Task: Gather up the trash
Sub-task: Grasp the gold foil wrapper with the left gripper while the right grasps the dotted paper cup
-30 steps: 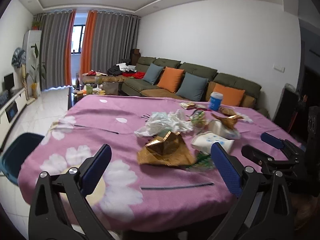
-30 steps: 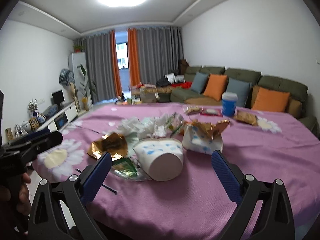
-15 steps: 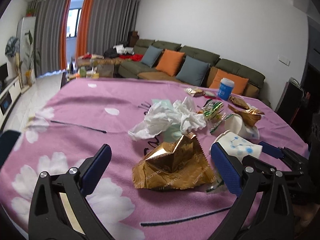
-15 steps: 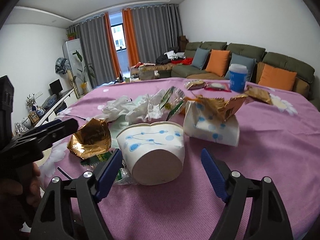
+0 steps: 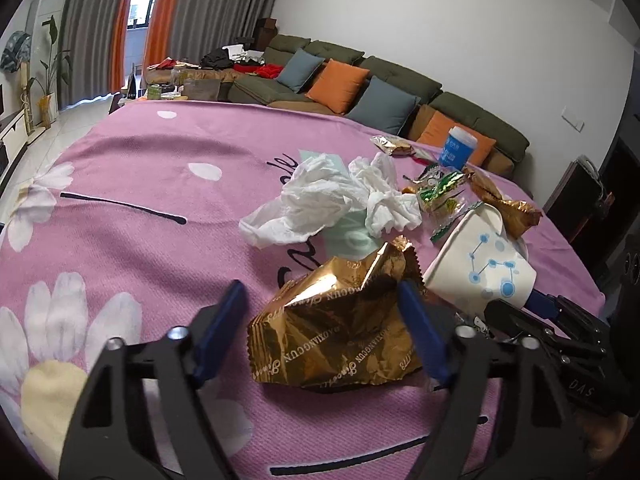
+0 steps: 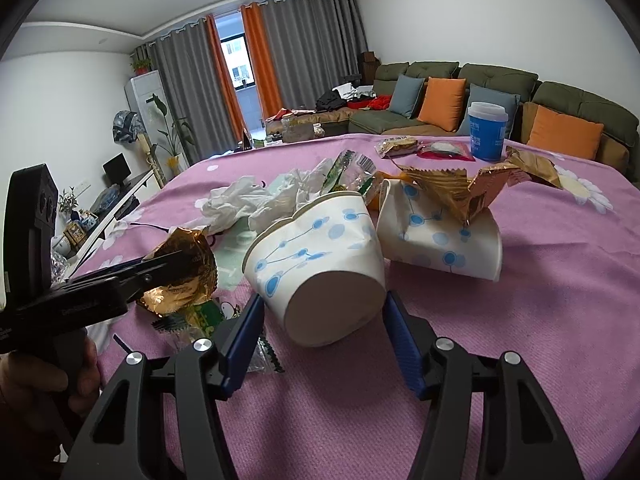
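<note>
1. The left gripper [image 5: 322,332] sits low over the pink tablecloth [image 5: 132,240] with its jaws apart on either side of a crumpled gold wrapper [image 5: 336,332]. The right-hand pad is touching or nearly touching the foil, the other stands clear. That placement reads as lining up to pinch the wrapper.
2. The right gripper [image 6: 322,334] is also spread, its blue pads flanking the base of a tipped paper cup [image 6: 320,256] with blue dots. The cup lies on its side with the bottom towards the gripper, so the narrow end is the easy place to grab.
3. Just behind, a second paper cup [image 6: 436,236] lies crushed with a gold wrapper poking out of it, probably stuffed in as rubbish.
4. Beyond them, crumpled white tissues [image 5: 332,200] and a green snack packet [image 5: 440,192] are heaped mid-table.
5. Farthest off, a blue cup [image 6: 486,130] stands upright near the table edge, with two small packets just beside it.
6. No bin shows in either view, so nothing looks collected yet.
</note>
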Demonstrator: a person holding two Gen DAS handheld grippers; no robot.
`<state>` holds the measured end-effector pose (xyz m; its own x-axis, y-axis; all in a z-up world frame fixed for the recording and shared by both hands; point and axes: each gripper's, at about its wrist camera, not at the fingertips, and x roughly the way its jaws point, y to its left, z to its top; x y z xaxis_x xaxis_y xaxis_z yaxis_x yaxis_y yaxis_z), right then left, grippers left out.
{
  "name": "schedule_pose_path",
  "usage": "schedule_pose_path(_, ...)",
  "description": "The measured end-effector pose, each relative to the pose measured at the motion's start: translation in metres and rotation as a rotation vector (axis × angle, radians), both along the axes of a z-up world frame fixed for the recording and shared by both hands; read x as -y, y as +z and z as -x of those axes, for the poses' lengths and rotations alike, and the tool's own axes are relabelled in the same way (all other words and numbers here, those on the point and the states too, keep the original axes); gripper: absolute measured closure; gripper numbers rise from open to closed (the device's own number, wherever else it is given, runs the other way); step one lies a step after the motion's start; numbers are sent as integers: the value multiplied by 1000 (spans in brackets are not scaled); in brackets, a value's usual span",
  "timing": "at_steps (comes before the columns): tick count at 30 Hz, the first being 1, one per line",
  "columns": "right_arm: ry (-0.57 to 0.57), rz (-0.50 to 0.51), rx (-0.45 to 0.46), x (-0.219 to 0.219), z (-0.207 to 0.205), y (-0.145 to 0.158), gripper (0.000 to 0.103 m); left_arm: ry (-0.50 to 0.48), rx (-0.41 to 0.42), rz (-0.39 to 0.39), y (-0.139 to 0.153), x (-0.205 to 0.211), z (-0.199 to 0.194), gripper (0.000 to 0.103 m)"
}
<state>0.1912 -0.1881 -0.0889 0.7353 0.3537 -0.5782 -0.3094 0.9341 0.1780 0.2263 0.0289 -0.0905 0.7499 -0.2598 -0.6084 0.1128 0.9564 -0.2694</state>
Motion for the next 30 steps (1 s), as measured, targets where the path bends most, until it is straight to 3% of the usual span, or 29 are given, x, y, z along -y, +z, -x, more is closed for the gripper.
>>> schedule_pose_path(4,0,-6,4,1,0,1,45,-20,4,-7,-2,3,2,50)
schedule_pose_path(13,-1,-20,41,3,9,11,45,-41,31,33,3,0,9,75)
schedule_pose_path(23,-3,-30,115,4,23,34,45,-12,124,60,31,-16,36,76)
schedule_pose_path(30,40,-36,188,-10,31,60,45,51,232,50,69,-38,68,76)
